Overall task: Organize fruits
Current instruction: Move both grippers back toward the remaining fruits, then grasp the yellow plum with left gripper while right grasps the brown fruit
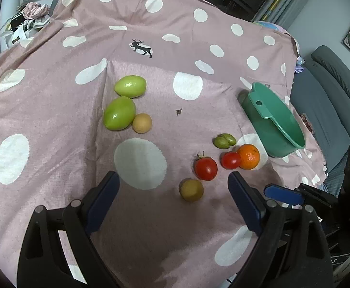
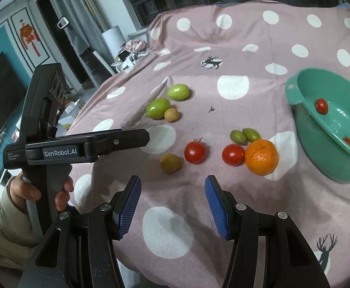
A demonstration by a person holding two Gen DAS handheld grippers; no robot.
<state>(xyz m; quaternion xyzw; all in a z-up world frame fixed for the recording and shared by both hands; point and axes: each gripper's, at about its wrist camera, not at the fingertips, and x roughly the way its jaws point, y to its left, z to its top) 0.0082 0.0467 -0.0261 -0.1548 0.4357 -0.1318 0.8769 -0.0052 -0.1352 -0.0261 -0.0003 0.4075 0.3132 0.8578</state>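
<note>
Fruits lie on a pink polka-dot cloth (image 1: pixel 54 120). Two large green fruits (image 1: pixel 119 116) and a tan round fruit (image 1: pixel 142 123) sit at left. Two red tomatoes (image 1: pixel 205 168), an orange (image 1: pixel 248 156), two small green fruits (image 1: pixel 224 141) and an olive-brown fruit (image 1: pixel 191 190) sit near the green bowl (image 1: pixel 285 129). In the right wrist view the bowl (image 2: pixel 319 153) holds one small tomato (image 2: pixel 321 105), mirrored on its wall. My left gripper (image 1: pixel 172 182) is open and empty above the olive-brown fruit. My right gripper (image 2: pixel 172 189) is open and empty, short of the tomatoes (image 2: pixel 195 152).
The cloth drapes off the table edge at right, beside a grey sofa (image 1: pixel 331 100). Clutter (image 1: pixel 30 16) lies past the far left corner. The left gripper's body (image 2: pixel 78 148) and the hand holding it show at left in the right wrist view.
</note>
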